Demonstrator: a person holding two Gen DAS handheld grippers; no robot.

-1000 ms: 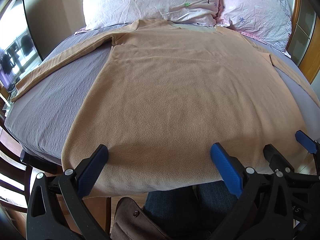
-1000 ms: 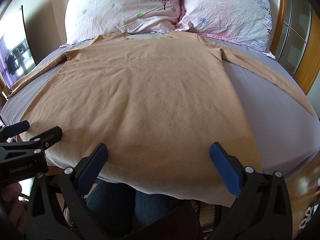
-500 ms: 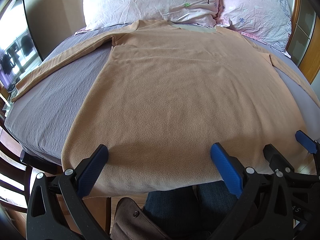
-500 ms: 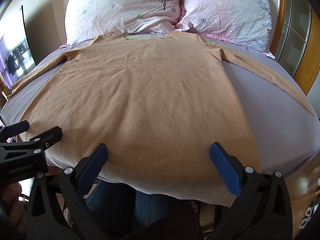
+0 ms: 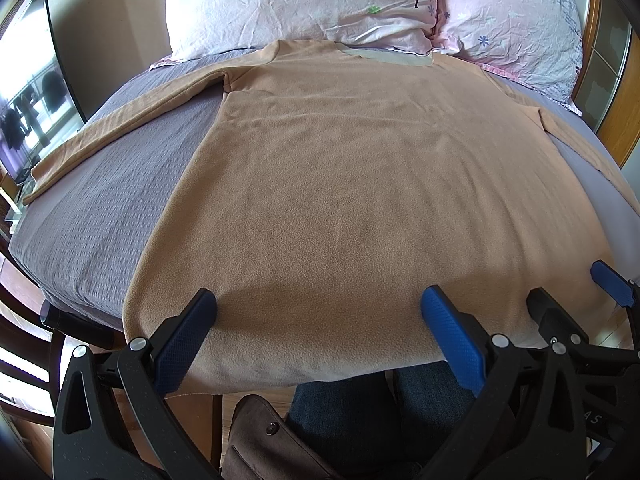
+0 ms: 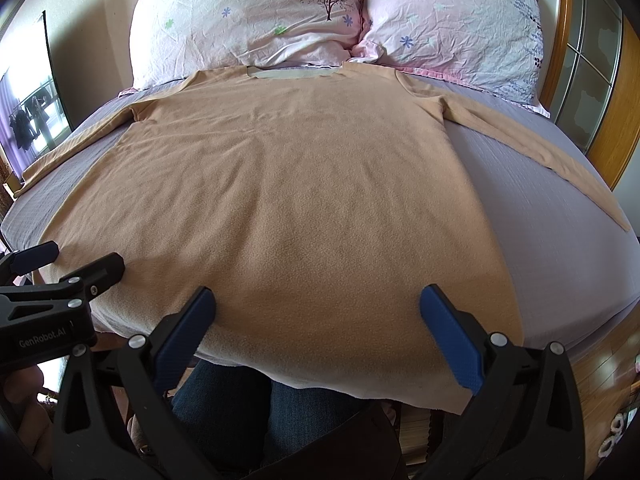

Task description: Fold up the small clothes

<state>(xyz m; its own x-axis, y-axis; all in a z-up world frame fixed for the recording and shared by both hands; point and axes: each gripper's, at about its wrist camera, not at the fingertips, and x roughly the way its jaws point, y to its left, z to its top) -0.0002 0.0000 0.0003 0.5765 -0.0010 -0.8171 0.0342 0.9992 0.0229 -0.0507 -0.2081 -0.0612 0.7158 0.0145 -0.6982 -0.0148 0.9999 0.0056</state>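
Observation:
A tan long-sleeved fleece shirt (image 5: 360, 184) lies flat on the bed, collar toward the pillows, both sleeves spread out to the sides; it also shows in the right wrist view (image 6: 288, 200). Its hem hangs over the near bed edge. My left gripper (image 5: 318, 316) is open and empty, over the hem's left half. My right gripper (image 6: 318, 316) is open and empty, over the hem's right half. Each gripper shows at the edge of the other's view: the right one (image 5: 576, 292) and the left one (image 6: 68, 260).
The grey-purple bed sheet (image 5: 100, 216) lies under the shirt. Two floral pillows (image 6: 256, 16) stand at the head. A wooden headboard frame (image 6: 616, 92) is at the right. The person's jeans-clad legs (image 5: 360, 416) are below the near edge.

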